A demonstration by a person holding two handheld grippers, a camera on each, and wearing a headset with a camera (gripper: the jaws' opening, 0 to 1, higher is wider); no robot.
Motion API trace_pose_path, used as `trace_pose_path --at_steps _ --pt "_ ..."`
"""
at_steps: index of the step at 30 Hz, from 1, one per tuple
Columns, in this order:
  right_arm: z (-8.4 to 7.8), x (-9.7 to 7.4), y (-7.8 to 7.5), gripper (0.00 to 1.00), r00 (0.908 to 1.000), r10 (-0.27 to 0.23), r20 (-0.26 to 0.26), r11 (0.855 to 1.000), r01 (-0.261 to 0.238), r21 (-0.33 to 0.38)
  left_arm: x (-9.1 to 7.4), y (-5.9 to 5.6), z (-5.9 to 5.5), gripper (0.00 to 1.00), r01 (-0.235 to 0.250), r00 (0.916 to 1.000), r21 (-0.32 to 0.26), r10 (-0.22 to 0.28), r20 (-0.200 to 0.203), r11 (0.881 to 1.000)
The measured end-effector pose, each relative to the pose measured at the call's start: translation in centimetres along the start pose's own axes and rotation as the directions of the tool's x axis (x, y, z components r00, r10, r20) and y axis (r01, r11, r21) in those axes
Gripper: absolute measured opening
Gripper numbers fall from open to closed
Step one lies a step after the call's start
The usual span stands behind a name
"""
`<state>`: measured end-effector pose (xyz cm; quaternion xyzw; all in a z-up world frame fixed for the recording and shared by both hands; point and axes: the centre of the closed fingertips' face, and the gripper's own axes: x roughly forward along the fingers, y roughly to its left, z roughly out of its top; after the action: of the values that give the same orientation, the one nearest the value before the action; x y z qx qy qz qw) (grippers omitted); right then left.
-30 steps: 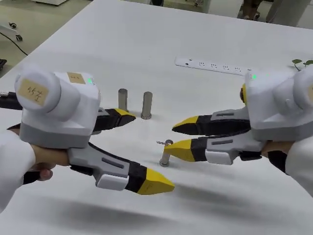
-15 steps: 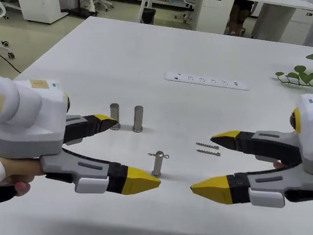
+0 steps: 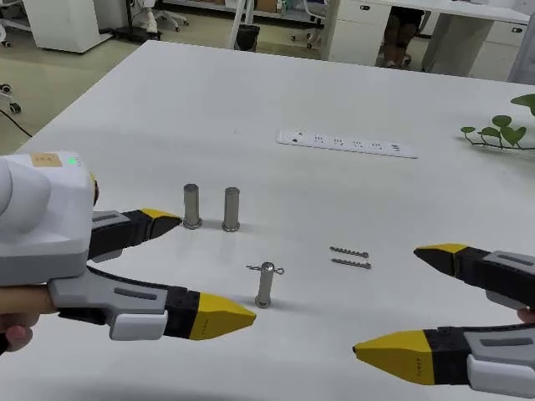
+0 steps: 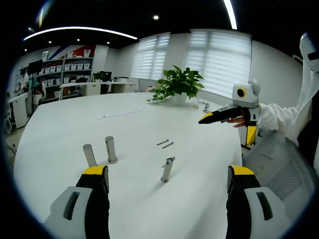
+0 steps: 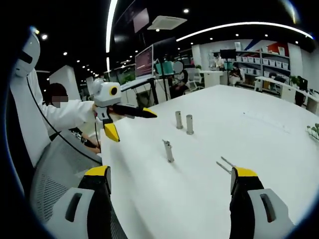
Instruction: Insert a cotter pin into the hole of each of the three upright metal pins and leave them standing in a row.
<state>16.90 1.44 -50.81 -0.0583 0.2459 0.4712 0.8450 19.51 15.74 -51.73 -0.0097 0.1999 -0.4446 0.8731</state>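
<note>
- Two yellow-tipped fingers [image 3: 219, 315] of the left gripper [image 3: 205, 266] are spread wide with nothing between them, just left of the front metal pin [image 3: 265, 288]. The gripper's white body is cut off by the frame edge, and only part of the hand [image 3: 17, 334] beneath it shows.
- Two bare metal pins [image 3: 191, 206] stand upright side by side on the white tabletop [image 3: 251, 100], behind the front metal pin and to its left. They are too small for any hole to be made out.
- One cotter pin [image 3: 266, 269] crosses the top of the front metal pin, which stands upright; in both gripper views the cotter pin is too small to make out.
- Two loose cotter pins [image 3: 349, 252] lie flat and parallel, right of the front metal pin and slightly behind it.
- A power strip [image 3: 347, 142] lies well behind the front metal pin.
- The right gripper [image 3: 391, 301] is to the right of the front metal pin and nearer the person. Its fingers [image 3: 393, 347] are spread and empty, and its body runs off the frame.
- A plant [image 3: 501, 129] sits far right and behind, partly cut off.
</note>
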Motion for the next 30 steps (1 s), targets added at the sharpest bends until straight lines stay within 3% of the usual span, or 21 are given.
trace_pose_path --at_steps 9,11,16,20,22,25,30 --pt "-0.6 -0.5 0.1 0.98 0.9993 -0.037 -0.01 0.999 0.037 0.015 -0.8 1.8 0.3 0.98 -0.043 0.999 -0.015 0.043 0.009 0.999" --pt "-0.5 -0.7 -0.1 0.98 0.9984 -0.056 -0.006 0.998 0.056 0.018 -0.9 3.2 1.4 0.98 -0.095 0.9935 -0.024 0.097 0.06 0.995" --pt "-0.2 -1.4 -0.5 0.96 0.9949 -0.099 0.016 0.994 0.099 0.04 -0.9 5.0 2.9 0.95 -0.134 0.9864 -0.009 0.135 0.094 0.991" --pt "-0.2 -2.0 -0.6 0.96 0.992 -0.123 0.027 0.991 0.121 0.058 -0.3 7.3 3.0 0.91 -0.173 0.9805 -0.019 0.174 0.091 0.985" --pt "-0.2 -2.2 -0.6 0.96 0.9907 -0.132 0.034 0.989 0.129 0.069 0.2 8.1 2.4 0.89 -0.16 0.984 -0.051 0.163 0.072 0.986" --pt "-0.3 -2.3 -0.5 0.93 0.9899 -0.136 0.041 0.988 0.132 0.085 1.1 9.3 1.9 0.88 -0.168 0.9844 -0.044 0.17 0.046 0.985" --pt "-0.6 -1.9 -0.5 0.92 0.9888 -0.144 0.037 0.986 0.14 0.094 2.2 11.5 1.3 0.82 -0.202 0.979 -0.044 0.203 0.016 0.978"
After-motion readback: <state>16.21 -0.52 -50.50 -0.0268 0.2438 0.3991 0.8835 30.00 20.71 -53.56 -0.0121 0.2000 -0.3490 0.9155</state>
